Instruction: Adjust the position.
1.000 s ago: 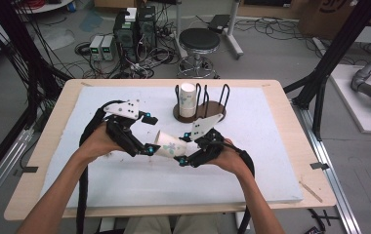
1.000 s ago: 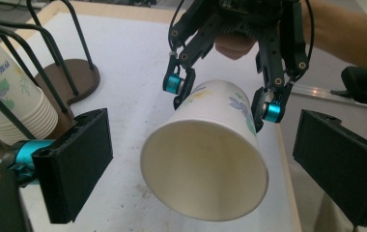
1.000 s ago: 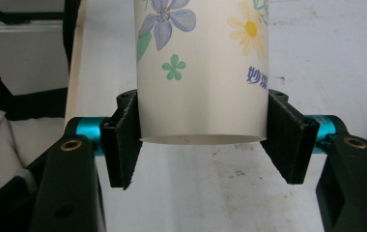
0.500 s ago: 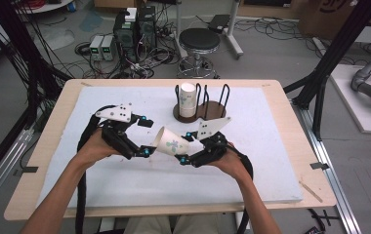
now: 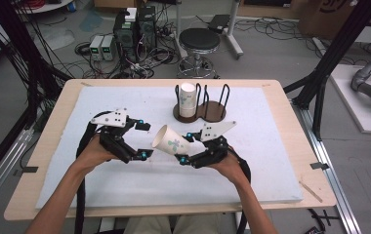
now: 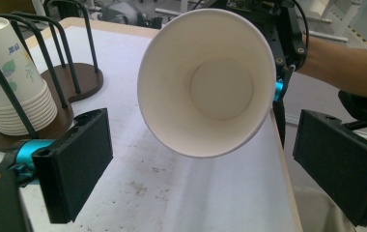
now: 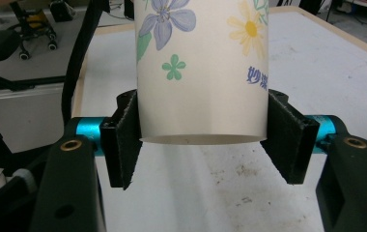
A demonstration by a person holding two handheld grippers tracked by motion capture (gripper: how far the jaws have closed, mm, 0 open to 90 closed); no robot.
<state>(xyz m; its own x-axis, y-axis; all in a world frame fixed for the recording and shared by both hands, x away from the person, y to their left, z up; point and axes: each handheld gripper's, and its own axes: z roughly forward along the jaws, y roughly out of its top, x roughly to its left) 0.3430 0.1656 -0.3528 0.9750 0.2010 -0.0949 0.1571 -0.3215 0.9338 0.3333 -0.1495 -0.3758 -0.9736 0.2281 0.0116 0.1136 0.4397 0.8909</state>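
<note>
- Lab floor behind, strewn with cables, with a stool (image 5: 199,40) and grey power boxes (image 5: 102,47); up front a wooden counter (image 5: 291,146) under a white foam mat (image 5: 266,165), stained in spots.
- Brown rack (image 5: 212,110) with black wire hoops at the far middle of the mat. One bay holds a stack of paper cups (image 5: 187,99), mouths down, flower print.
- Right gripper (image 5: 187,147) clamps one cup (image 5: 170,141) by its base end. In the right gripper view the pads (image 7: 123,140) press both sides of the cup wall just above the bottom rim.
- Cup is held off the mat, lying nearly level, mouth turned toward the left gripper. Print shows blue, green and yellow flowers plus blue characters.
- Left gripper (image 5: 144,140) open, jaws wide apart, just beside the cup's mouth. In the left gripper view the cup (image 6: 205,82) faces the camera, white inside showing, between and beyond the two pads (image 6: 82,164); no contact seen.
- Both hands sit low over the near middle of the mat, rack well apart behind them.
- Black cables trail from each gripper down off the near edge.
</note>
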